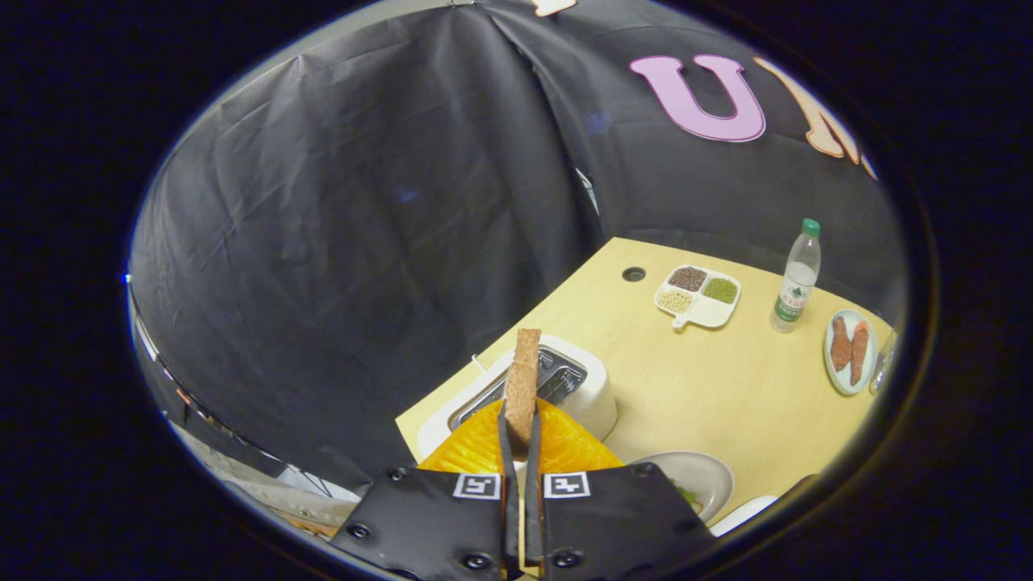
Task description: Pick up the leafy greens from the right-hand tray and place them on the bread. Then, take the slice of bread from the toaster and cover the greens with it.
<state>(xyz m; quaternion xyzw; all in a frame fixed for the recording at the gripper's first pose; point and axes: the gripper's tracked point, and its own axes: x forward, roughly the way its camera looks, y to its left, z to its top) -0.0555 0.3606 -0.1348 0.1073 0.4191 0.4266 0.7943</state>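
Pale wooden counter (710, 387) below, tongs (520, 436) clamped on the brown toast slice (523, 387) above the white toaster (565, 387); I'd keep it level.

The gripper (521, 432) has both fingers clamped on a slice of bread (523, 383), held upright and edge-on above the toaster (585, 395). The toaster sits near the tabletop's (710, 387) left edge. Toward the far edge lies a small divided dish (698, 297) with grains and beans in three of its compartments, a round hole (633, 274) in the tabletop just beside it. A capped water bottle (796, 277) stands next along, and by the right edge rests a plate (850, 352) carrying two reddish strips. Just right of the fingers sits a pale plate (710, 476) with a glimpse of greens (686, 494).
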